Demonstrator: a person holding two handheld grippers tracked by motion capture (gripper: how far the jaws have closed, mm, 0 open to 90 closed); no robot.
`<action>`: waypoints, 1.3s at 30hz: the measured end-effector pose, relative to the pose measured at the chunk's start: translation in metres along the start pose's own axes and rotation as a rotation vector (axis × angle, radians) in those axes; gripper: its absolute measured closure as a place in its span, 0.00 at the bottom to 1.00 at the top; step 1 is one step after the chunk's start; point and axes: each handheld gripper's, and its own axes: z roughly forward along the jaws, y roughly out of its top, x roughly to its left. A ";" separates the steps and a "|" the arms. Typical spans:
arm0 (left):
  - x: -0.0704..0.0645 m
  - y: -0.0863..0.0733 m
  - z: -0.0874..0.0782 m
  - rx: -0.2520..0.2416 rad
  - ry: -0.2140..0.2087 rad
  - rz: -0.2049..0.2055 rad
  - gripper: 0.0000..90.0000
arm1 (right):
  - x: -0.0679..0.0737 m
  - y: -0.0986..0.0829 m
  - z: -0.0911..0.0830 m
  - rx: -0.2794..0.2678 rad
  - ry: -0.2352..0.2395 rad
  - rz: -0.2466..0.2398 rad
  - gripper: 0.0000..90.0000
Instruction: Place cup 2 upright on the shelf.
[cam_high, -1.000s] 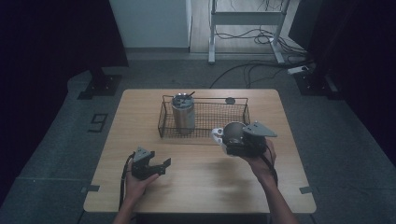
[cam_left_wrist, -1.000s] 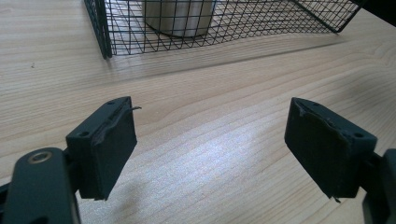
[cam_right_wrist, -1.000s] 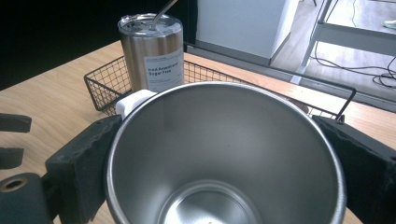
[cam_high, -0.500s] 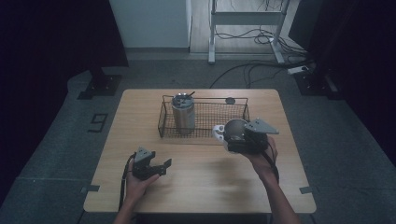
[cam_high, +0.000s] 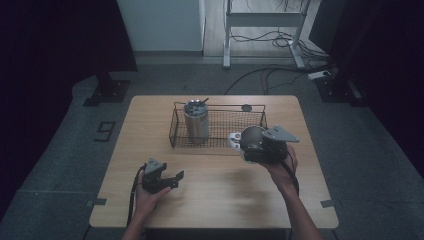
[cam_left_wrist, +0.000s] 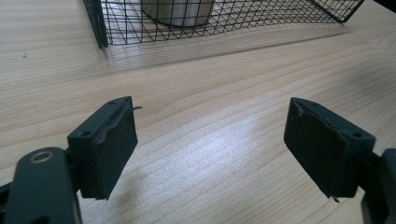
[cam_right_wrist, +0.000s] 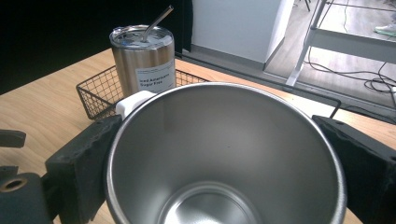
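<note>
My right gripper (cam_high: 256, 146) is shut on an open steel cup (cam_high: 251, 136) and holds it just in front of the black wire basket (cam_high: 235, 125), near its right end. In the right gripper view the cup's mouth (cam_right_wrist: 224, 140) sits between both jaws, with a white part (cam_right_wrist: 133, 103) at its far left rim. A lidded steel tumbler (cam_high: 196, 120) with a straw stands upright in the basket's left end. My left gripper (cam_high: 174, 178) rests low over the front left of the table, open, with nothing but bare wood between its jaws (cam_left_wrist: 210, 140).
The wooden table (cam_high: 215, 200) has free room across its front and middle. A small round disc (cam_high: 246, 106) lies behind the basket. Beyond the table are a floor stand base (cam_high: 107, 92), desk legs and cables (cam_high: 270, 75).
My right gripper has carried the cup slightly up and toward the basket. The left gripper has stayed put.
</note>
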 end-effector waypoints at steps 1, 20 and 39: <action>0.000 0.000 0.000 0.002 -0.001 0.000 0.19 | 0.000 0.000 0.000 0.000 -0.001 0.000 0.07; -0.002 -0.004 0.006 0.032 -0.001 0.014 0.20 | -0.003 -0.002 0.004 0.008 -0.012 0.000 0.07; -0.002 -0.005 0.007 0.039 -0.005 0.013 0.21 | -0.006 0.003 0.010 0.022 -0.017 -0.006 0.07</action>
